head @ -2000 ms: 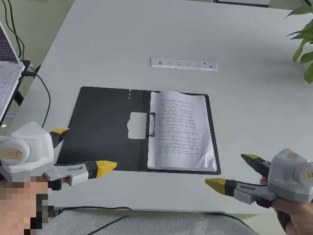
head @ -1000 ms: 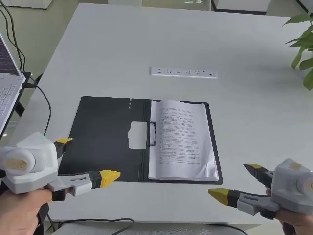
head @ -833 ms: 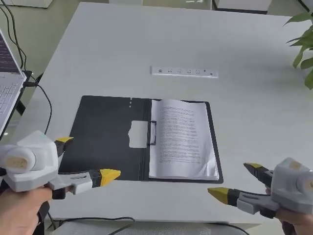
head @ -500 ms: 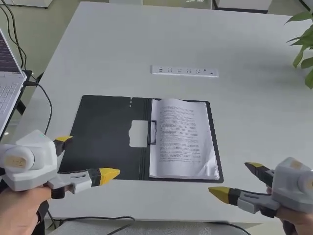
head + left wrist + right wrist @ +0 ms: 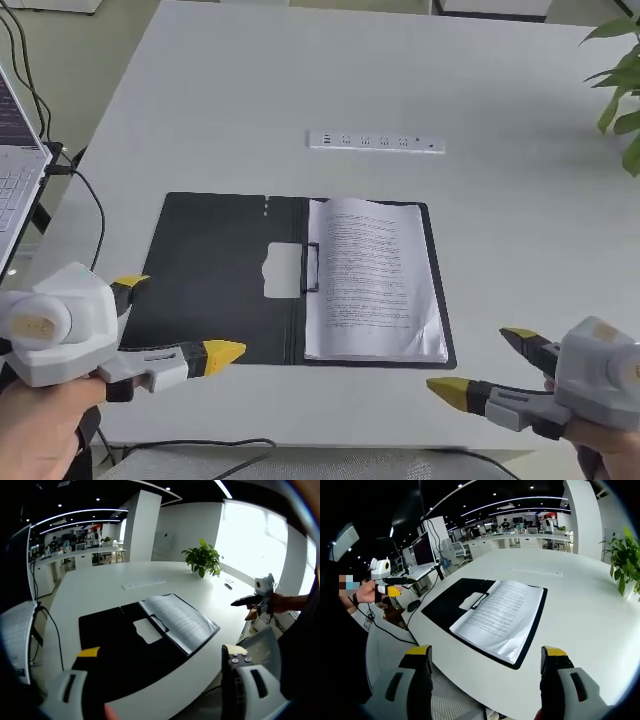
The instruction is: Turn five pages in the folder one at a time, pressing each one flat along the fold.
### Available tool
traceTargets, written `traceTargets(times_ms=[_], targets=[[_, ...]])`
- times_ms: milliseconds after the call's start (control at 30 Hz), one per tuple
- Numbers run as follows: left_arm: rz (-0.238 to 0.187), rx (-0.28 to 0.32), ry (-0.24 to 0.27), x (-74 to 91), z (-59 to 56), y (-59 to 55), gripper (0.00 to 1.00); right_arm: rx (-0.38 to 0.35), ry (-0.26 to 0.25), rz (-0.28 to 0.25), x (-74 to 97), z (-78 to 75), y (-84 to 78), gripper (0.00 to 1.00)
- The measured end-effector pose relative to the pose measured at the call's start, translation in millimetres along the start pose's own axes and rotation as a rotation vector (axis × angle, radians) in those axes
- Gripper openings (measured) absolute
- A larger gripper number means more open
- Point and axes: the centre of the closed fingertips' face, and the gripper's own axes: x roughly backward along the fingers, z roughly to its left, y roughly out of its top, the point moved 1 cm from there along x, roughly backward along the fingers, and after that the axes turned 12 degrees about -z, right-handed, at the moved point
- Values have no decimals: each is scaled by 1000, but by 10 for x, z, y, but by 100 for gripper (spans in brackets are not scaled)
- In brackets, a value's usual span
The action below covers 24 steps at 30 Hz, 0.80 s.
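Note:
A black folder (image 5: 220,265) lies open on the white table, its stack of printed pages (image 5: 370,275) on the right half and a white card under a clip at the fold. In the gripper views the folder (image 5: 115,635) (image 5: 445,605) and the pages (image 5: 180,620) (image 5: 505,612) lie ahead of the jaws. My left gripper (image 5: 178,318) hovers open over the table's near edge, by the folder's front left corner. My right gripper (image 5: 485,362) hangs open off the folder's front right corner, apart from the pages. Nothing sits between either pair of jaws.
A white power strip (image 5: 375,141) lies beyond the folder. A laptop (image 5: 15,160) with a black cable (image 5: 90,210) stands at the left edge. Plant leaves (image 5: 620,100) reach in at the right. A grey chair (image 5: 260,462) sits below the table's near edge.
Both grippers stay open and near the same spots, drifting slightly. The view has shifted a little, so the folder sits lower in the picture than two seconds ago.

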Motion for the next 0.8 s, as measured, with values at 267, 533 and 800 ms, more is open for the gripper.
traceTargets(times_ms=[267,533,800], targets=[[12,-11,-45,-134,-119,17,97,-7,-9,-4,27,-29,-13,89],[24,-35,-106,-325,-282,77,96,-15,-14,-8,30,-34,-29,89],[28,-58,-181,-583,-488,156,95,-19,-11,-6,29,-18,-37,88]])
